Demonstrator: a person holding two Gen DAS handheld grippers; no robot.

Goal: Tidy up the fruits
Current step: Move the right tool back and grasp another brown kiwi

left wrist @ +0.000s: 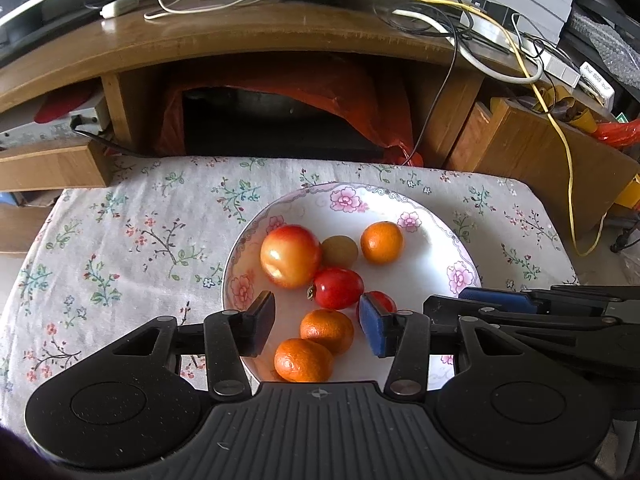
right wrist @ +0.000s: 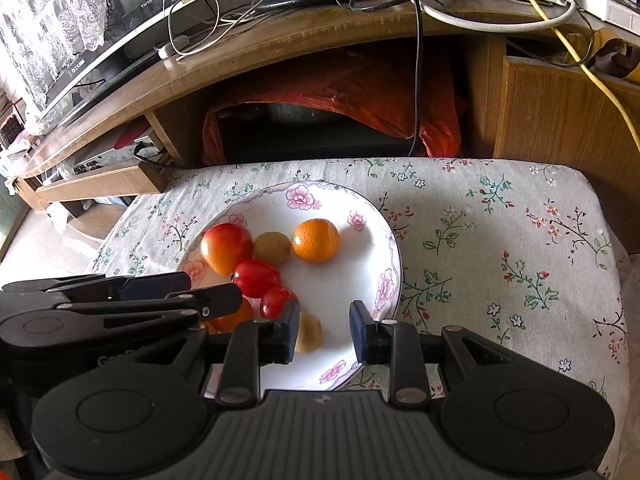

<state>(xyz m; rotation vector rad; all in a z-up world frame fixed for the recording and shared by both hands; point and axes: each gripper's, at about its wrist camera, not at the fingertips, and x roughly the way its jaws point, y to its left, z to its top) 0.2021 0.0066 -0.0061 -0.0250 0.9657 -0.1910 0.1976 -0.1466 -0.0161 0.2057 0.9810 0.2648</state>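
A white floral plate [left wrist: 424, 264] [right wrist: 352, 264] sits on the flowered cloth and holds the fruit. On it lie a large red-yellow apple [left wrist: 290, 256] [right wrist: 225, 247], a brownish round fruit [left wrist: 340, 251] [right wrist: 272, 247], an orange [left wrist: 381, 242] [right wrist: 316, 240], two red tomatoes [left wrist: 338, 288] [right wrist: 256, 277], and two oranges [left wrist: 327, 330] at the near rim. My left gripper [left wrist: 316, 326] is open above these two oranges. My right gripper [right wrist: 324, 332] is open over the plate's near edge, with a second brownish fruit [right wrist: 310, 332] beside its left finger.
The cloth-covered table [right wrist: 500, 240] has bare cloth to the right and left [left wrist: 120, 240] of the plate. Behind it stands a wooden desk [left wrist: 240, 36] with tangled cables, a monitor and a red bag underneath [left wrist: 360, 92].
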